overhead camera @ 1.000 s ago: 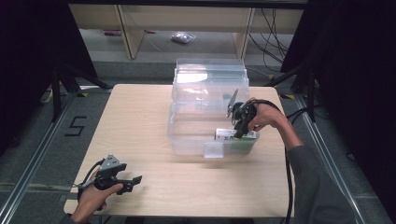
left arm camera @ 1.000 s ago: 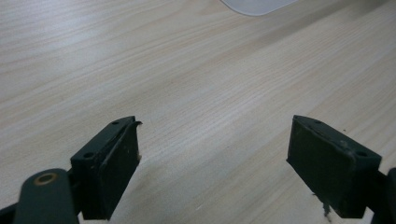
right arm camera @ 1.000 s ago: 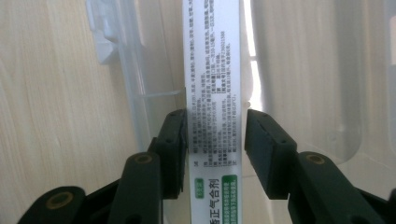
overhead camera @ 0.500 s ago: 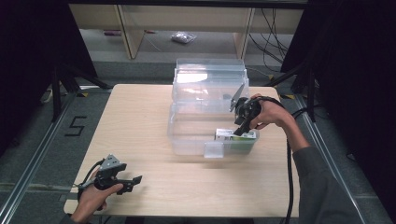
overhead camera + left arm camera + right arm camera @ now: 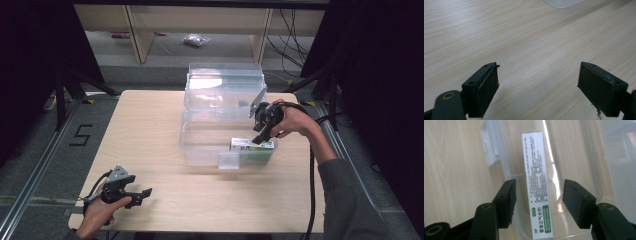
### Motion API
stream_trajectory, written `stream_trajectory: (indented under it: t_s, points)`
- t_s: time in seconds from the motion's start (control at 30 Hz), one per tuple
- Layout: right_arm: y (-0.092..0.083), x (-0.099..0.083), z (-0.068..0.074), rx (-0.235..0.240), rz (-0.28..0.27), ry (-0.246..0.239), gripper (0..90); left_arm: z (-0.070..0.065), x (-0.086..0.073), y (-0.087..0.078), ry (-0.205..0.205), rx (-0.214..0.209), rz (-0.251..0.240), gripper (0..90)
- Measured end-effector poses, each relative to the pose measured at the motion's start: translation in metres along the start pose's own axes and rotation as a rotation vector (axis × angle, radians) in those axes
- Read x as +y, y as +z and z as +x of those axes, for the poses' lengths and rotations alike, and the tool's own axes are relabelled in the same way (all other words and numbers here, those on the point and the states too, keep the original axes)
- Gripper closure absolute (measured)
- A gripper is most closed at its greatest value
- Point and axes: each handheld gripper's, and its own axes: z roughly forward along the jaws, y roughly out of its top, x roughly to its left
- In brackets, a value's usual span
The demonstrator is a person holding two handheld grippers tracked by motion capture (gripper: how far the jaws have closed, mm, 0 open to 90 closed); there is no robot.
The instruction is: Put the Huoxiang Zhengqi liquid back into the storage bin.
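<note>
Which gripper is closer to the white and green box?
The right gripper. It hangs just above the white and green box in the clear bin, jaws open. The left gripper sits far off at the table's near corner.

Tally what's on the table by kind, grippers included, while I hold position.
Clear plastic bins: 1
White and green boxes, inside the bin: 1
Grippers: 2, left gripper and right gripper, both open
Total: 4
</note>
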Motion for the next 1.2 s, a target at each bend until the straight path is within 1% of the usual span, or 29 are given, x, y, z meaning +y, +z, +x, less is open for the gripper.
stream_trajectory:
  t_s: [0.03, 0.07, 0.1, 0.17, 0.2, 0.23, 0.27, 0.3, 0.33, 0.37, 0.4, 0.43, 0.47, 0.5, 0.53, 0.57, 0.6, 0.67, 0.7, 0.77, 0.8, 0.87, 0.9, 0.93, 1.0, 1.07, 1.1, 1.13, 1.2]
  points:
    - [-0.001, 0.000, 0.001, 0.003, 0.002, 0.020, 44.9, -0.001, 0.000, 0.001, -0.007, -0.002, -0.012, 16.0]
    - [-0.002, -0.001, 0.000, -0.017, 0.007, 0.000, 44.8, 0.000, 0.000, 0.001, -0.005, -0.002, -0.010, 16.0]
    - [-0.003, -0.002, 0.000, -0.020, 0.005, -0.006, 44.8, 0.000, 0.000, 0.000, 0.000, 0.000, -0.004, 16.0]
    - [-0.004, -0.003, 0.001, -0.023, 0.005, 0.003, 44.3, 0.000, 0.000, 0.000, -0.002, 0.002, 0.000, 16.0]
    - [-0.004, -0.003, 0.001, -0.016, 0.000, -0.004, 43.8, 0.000, 0.000, 0.000, -0.002, 0.001, 0.000, 16.0]
    - [-0.005, -0.003, 0.003, -0.014, -0.012, 0.013, 43.8, 0.000, 0.000, 0.000, -0.001, 0.002, -0.001, 16.0]
    - [-0.005, -0.004, 0.002, -0.020, -0.017, -0.005, 43.7, 0.000, 0.000, 0.000, -0.002, 0.002, -0.001, 16.0]
    - [-0.006, -0.005, 0.002, -0.022, -0.008, -0.006, 43.3, 0.000, 0.000, 0.000, -0.003, 0.002, 0.000, 16.0]
    - [-0.007, -0.005, 0.003, -0.030, -0.012, 0.013, 42.8, 0.000, 0.000, 0.000, -0.003, 0.002, 0.000, 16.0]
    - [-0.008, -0.005, 0.004, -0.022, -0.016, 0.020, 42.5, 0.000, 0.000, 0.000, -0.003, 0.002, 0.000, 16.0]
    - [-0.009, -0.006, 0.005, -0.030, -0.018, 0.011, 42.1, 0.000, 0.000, 0.000, -0.003, 0.002, -0.001, 16.0]
    - [-0.009, -0.007, 0.004, -0.028, -0.022, 0.002, 41.5, 0.000, 0.000, 0.000, -0.003, 0.002, -0.001, 16.0]
    - [-0.010, -0.007, 0.007, -0.019, -0.036, 0.034, 41.0, 0.000, 0.000, 0.000, -0.005, 0.003, -0.001, 16.0]
    - [-0.011, -0.008, 0.008, -0.016, -0.048, 0.023, 40.6, 0.000, 0.000, 0.000, -0.005, 0.002, -0.001, 16.0]
    - [-0.013, -0.009, 0.010, -0.015, -0.044, 0.055, 40.0, 0.000, 0.000, 0.000, -0.004, 0.002, -0.001, 16.0]
    - [-0.013, -0.010, 0.010, -0.015, -0.055, 0.036, 39.2, 0.000, 0.000, 0.000, -0.004, 0.003, 0.000, 16.0]
    - [-0.014, -0.011, 0.011, -0.018, -0.060, 0.040, 38.4, 0.000, 0.000, 0.000, -0.005, -0.005, 0.000, 16.0]
    - [-0.016, -0.013, 0.013, -0.028, -0.072, 0.047, 36.0, 0.000, 0.000, 0.000, -0.005, 0.004, -0.002, 16.0]
    - [-0.017, -0.014, 0.014, -0.033, -0.082, 0.062, 35.4, 0.000, 0.000, 0.000, -0.004, 0.003, 0.000, 16.0]
    - [-0.020, -0.017, 0.016, -0.035, -0.098, 0.074, 34.4, 0.000, 0.000, 0.000, -0.003, 0.004, 0.000, 16.0]
    - [-0.021, -0.018, 0.017, -0.042, -0.106, 0.072, 33.4, 0.000, 0.000, 0.000, -0.002, 0.004, 0.000, 16.0]
    - [-0.023, -0.020, 0.019, -0.054, -0.137, 0.094, 32.2, 0.000, 0.000, 0.000, -0.004, 0.002, -0.004, 16.0]
    - [-0.024, -0.022, 0.018, -0.051, -0.161, 0.082, 31.8, 0.000, 0.000, 0.000, -0.004, 0.002, -0.007, 16.0]
    - [-0.025, -0.023, 0.020, -0.058, -0.158, 0.108, 31.1, 0.000, 0.000, 0.000, -0.005, 0.001, -0.002, 16.0]
    - [-0.024, -0.026, 0.023, -0.058, -0.158, 0.108, 30.0, 0.000, 0.000, 0.000, 0.002, 0.000, -0.004, 16.0]
    - [-0.024, -0.029, 0.025, -0.061, -0.176, 0.112, 28.2, 0.000, 0.000, 0.000, -0.004, 0.002, -0.006, 16.0]
    - [-0.024, -0.030, 0.027, -0.061, -0.184, 0.113, 27.9, 0.000, 0.000, 0.000, -0.003, 0.006, 0.000, 16.0]
    - [-0.025, -0.032, 0.029, -0.070, -0.188, 0.149, 27.0, 0.000, 0.000, 0.000, -0.003, 0.005, -0.001, 16.0]
    - [-0.025, -0.034, 0.033, -0.059, -0.203, 0.162, 25.7, 0.000, 0.000, 0.000, -0.002, 0.005, 0.000, 16.0]
